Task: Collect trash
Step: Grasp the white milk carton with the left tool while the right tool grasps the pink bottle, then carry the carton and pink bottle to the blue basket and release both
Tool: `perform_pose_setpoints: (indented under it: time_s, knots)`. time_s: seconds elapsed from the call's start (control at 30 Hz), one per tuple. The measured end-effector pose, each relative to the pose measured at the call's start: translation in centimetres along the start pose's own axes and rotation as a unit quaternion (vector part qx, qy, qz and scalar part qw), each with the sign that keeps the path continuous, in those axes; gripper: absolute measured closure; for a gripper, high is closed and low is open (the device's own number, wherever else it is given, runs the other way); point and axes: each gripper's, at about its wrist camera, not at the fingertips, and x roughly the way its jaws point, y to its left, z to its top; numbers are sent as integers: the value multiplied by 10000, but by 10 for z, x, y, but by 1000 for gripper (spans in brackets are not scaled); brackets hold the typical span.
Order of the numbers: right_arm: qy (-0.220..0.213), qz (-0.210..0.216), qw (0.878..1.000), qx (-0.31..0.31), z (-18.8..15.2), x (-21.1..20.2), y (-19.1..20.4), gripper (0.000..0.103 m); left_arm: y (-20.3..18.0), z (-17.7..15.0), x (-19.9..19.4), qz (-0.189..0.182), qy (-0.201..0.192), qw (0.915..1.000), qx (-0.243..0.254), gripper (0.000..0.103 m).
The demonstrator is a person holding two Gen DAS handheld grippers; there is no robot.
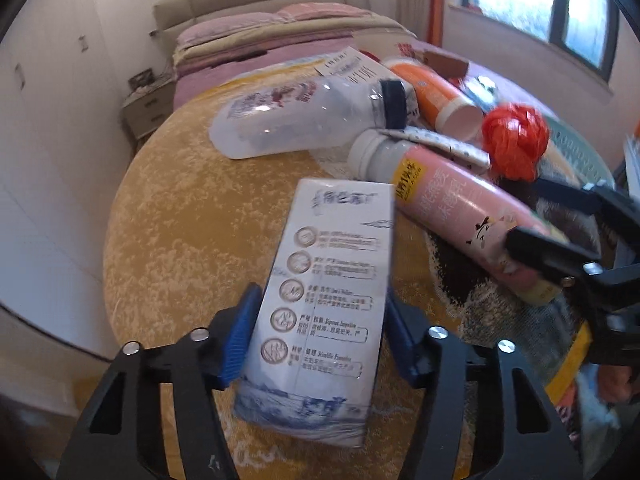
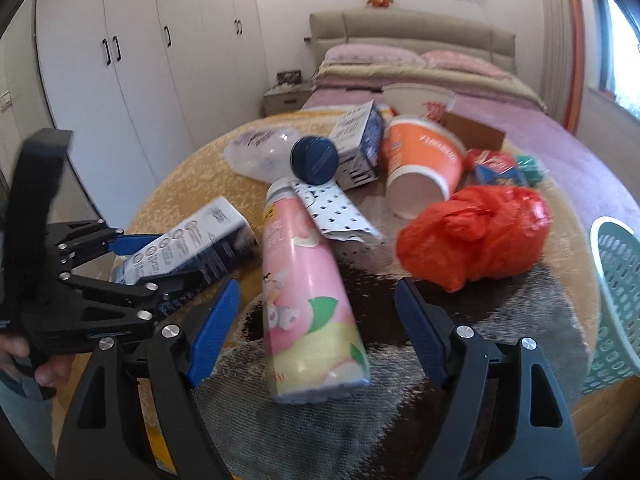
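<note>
milk carton (image 1: 328,304) bears small print, "scientific" barely legible; other labels too blurred.

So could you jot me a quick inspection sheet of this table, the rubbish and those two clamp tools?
Surface: round table under a yellow patterned cloth.
Job's things: white-and-blue milk carton, pink plastic bottle, clear bottle with dark blue cap, orange paper cup, red plastic bag, all lying down.
Clutter: dotted wrapper, small white-and-blue box.
Grippers: left gripper pads against the carton's sides; right gripper open, straddling the pink bottle.
Cables: nothing seen.
Surroundings: green plastic basket at the table's edge, bed, white wardrobe.
</note>
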Motion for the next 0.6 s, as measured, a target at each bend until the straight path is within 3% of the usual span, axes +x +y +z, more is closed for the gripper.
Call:
perform_pose_setpoints:
  time_s: [0.3,0.47,0.6]
  knots:
    - [486,51,9988,19,6,22,1,28,12,2,-20,44,-398,9982,-447,51]
    - [856,360,9957,22,7,35,3,55,11,2,-27,186,-568,9971,-475,51]
    - [800,564,9952,-9,4,26,6,56,8,2,-38,246,-744,9960,-440,51]
